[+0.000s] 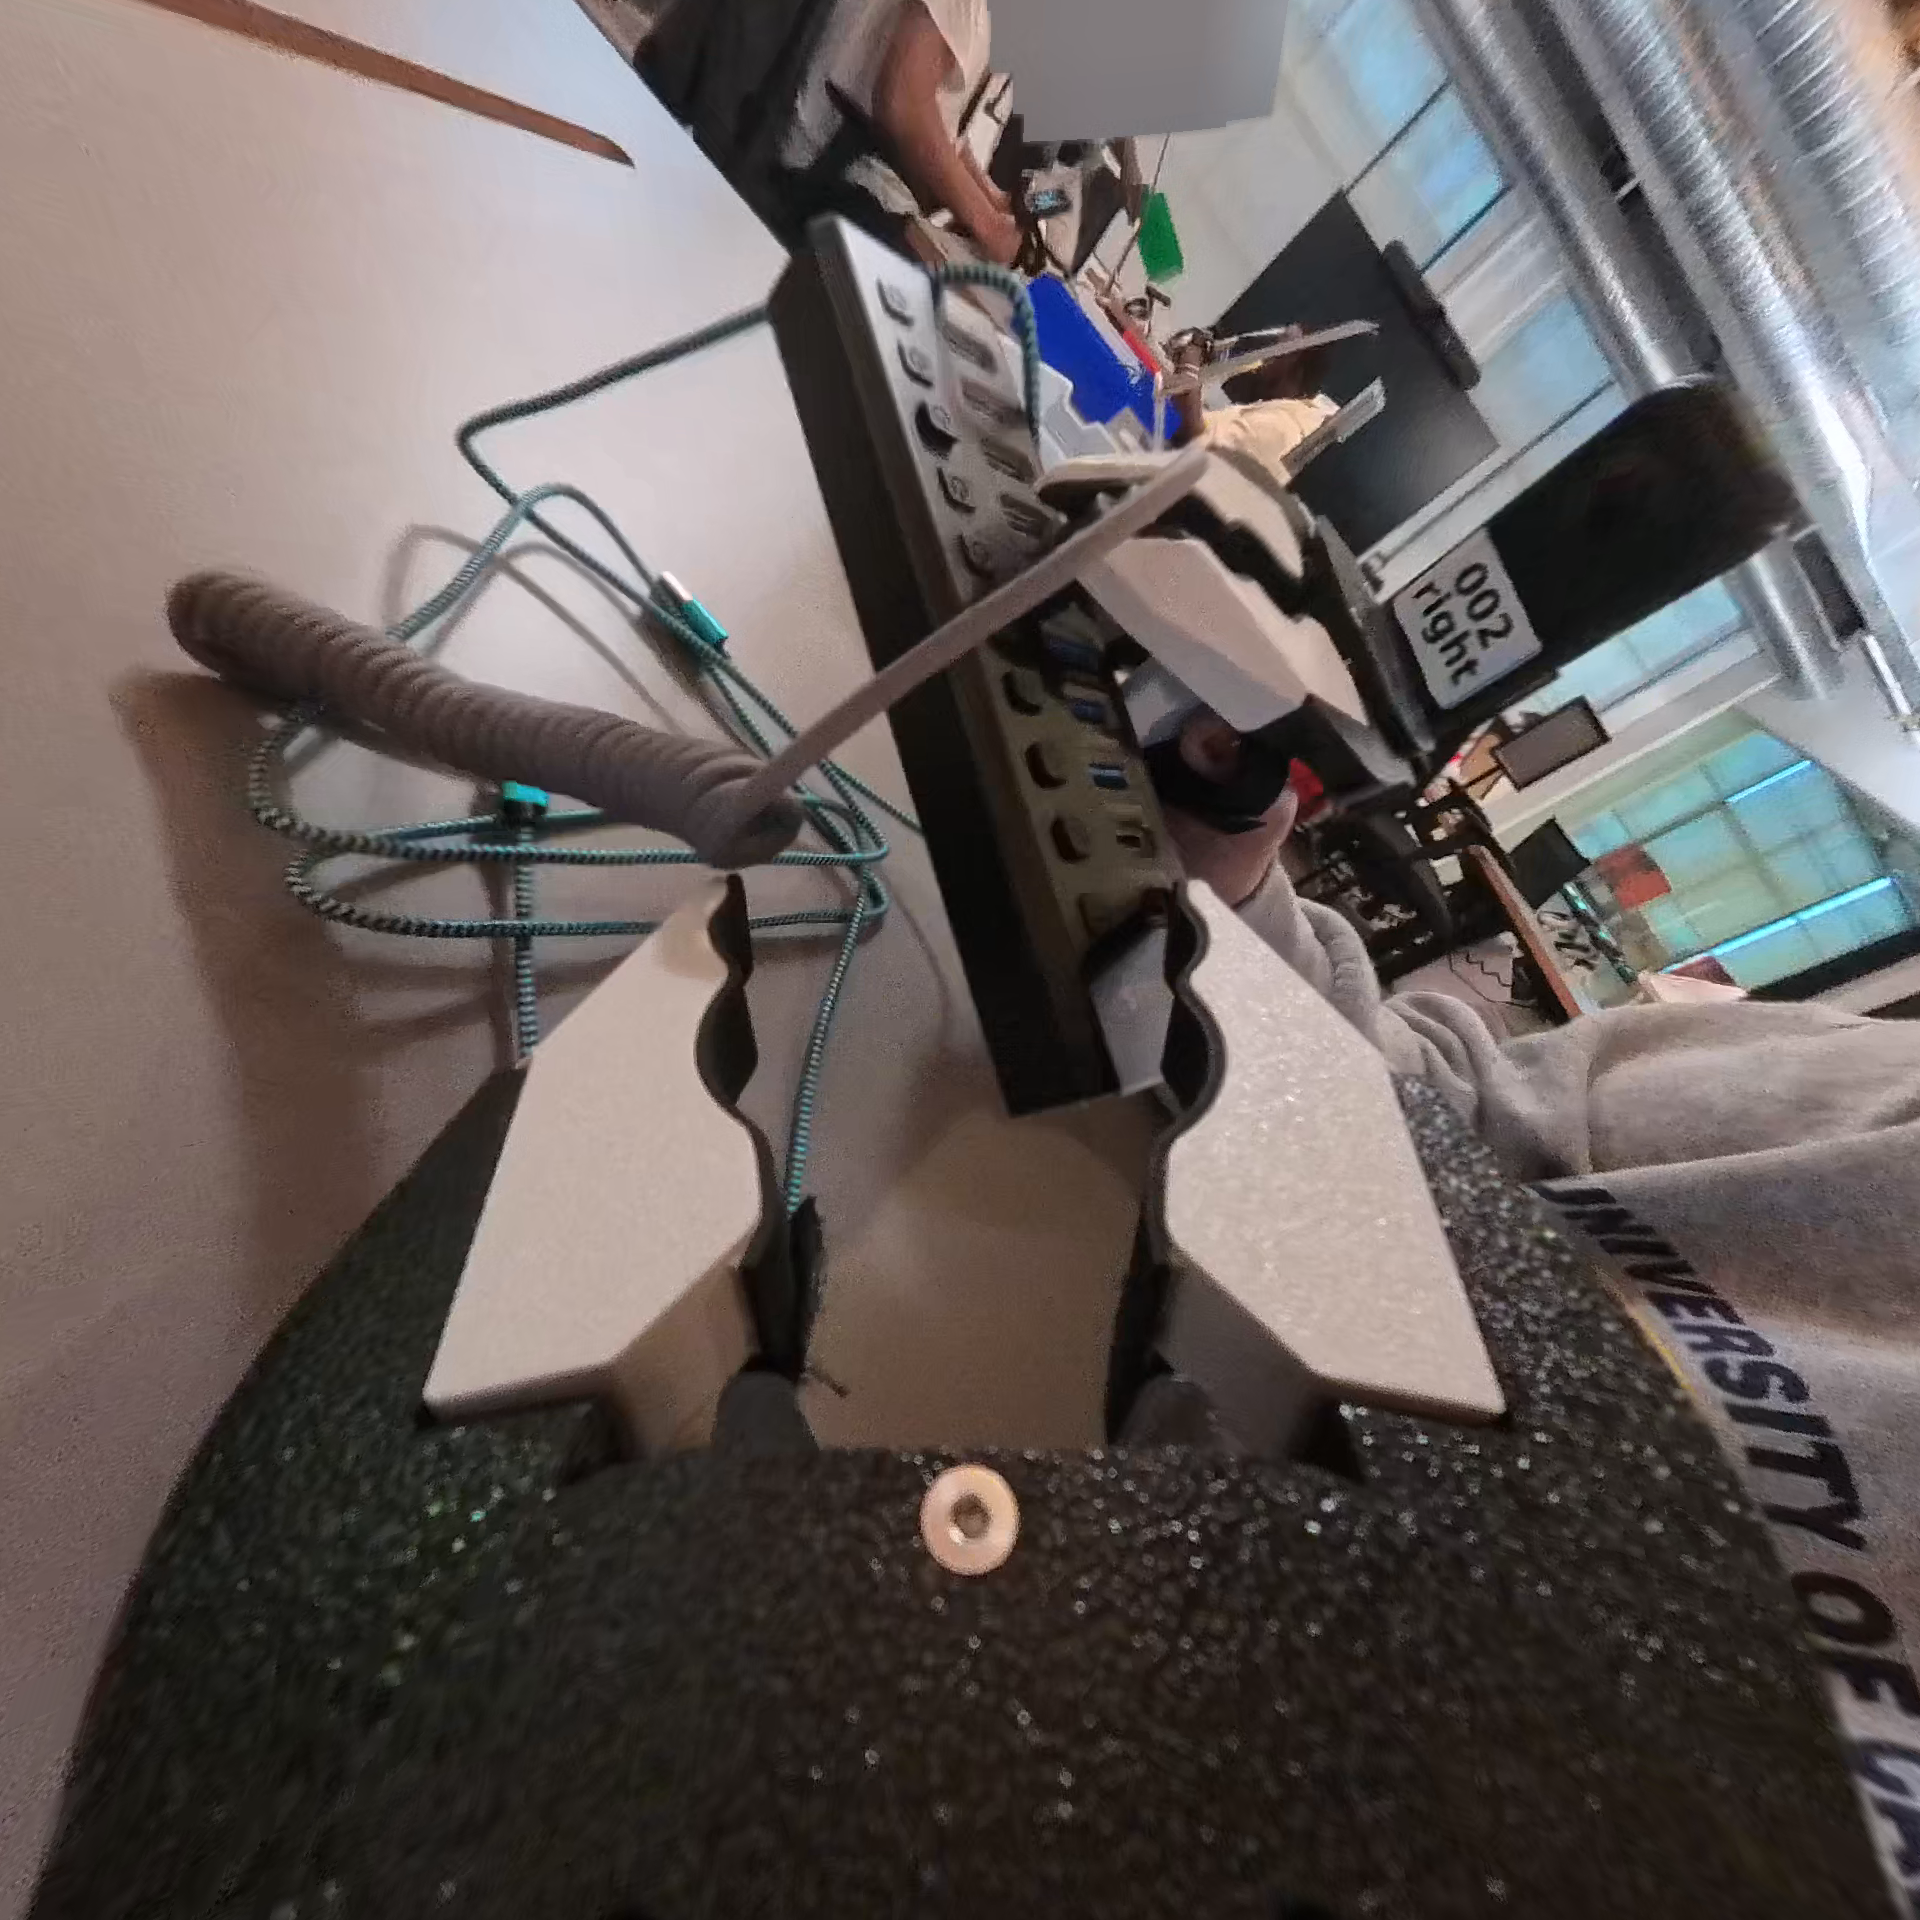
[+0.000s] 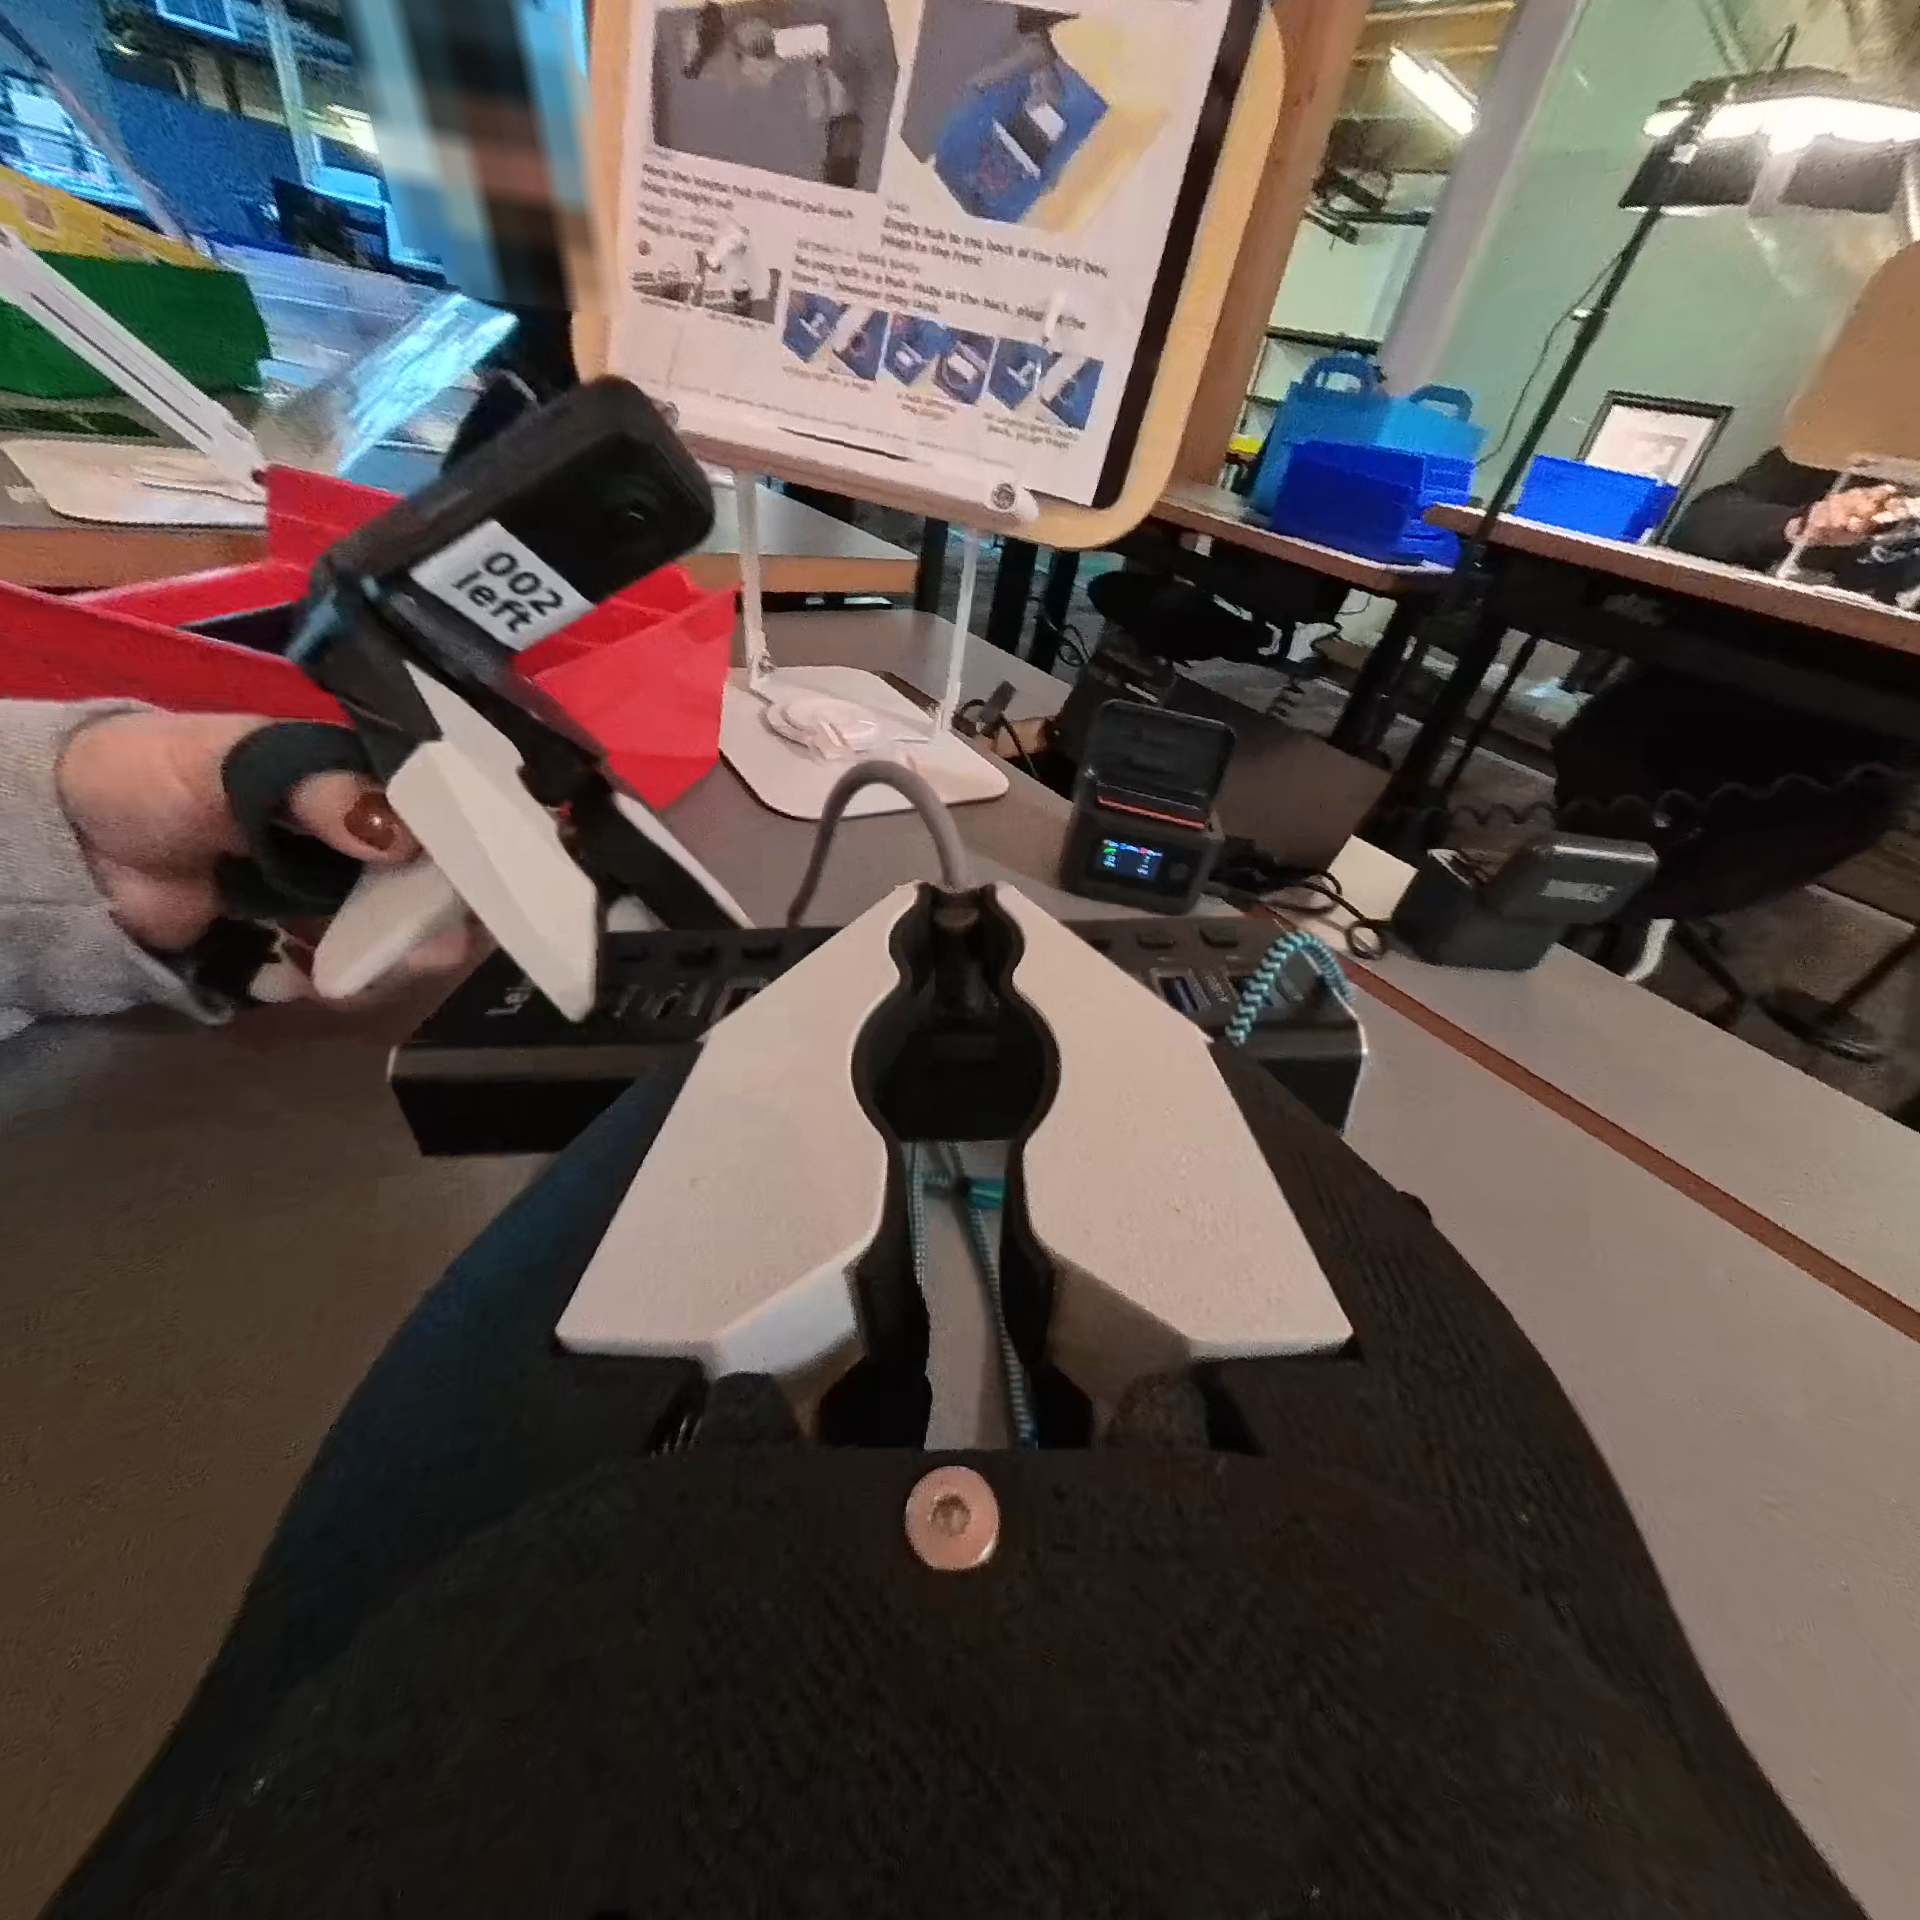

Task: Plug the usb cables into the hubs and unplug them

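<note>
My right gripper (image 2: 956, 935) is closed on the grey cable's plug (image 2: 961, 971), directly over the long black hub (image 2: 499, 1081) lying crosswise on the table; my left gripper (image 1: 961, 997), open, straddles the hub's end.

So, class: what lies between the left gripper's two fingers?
In the left wrist view, the open left gripper has bare table in the gap; a teal braided cable runs by one finger, the black hub's end by the other.

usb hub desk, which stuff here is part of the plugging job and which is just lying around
In the job:
- black hub
- grey cable, plug pinched in right claw
- teal braided cables
- left claw, open at the hub's end

Lying about:
- red bin
- instruction sheet
- small screen device
- blue bins
</note>
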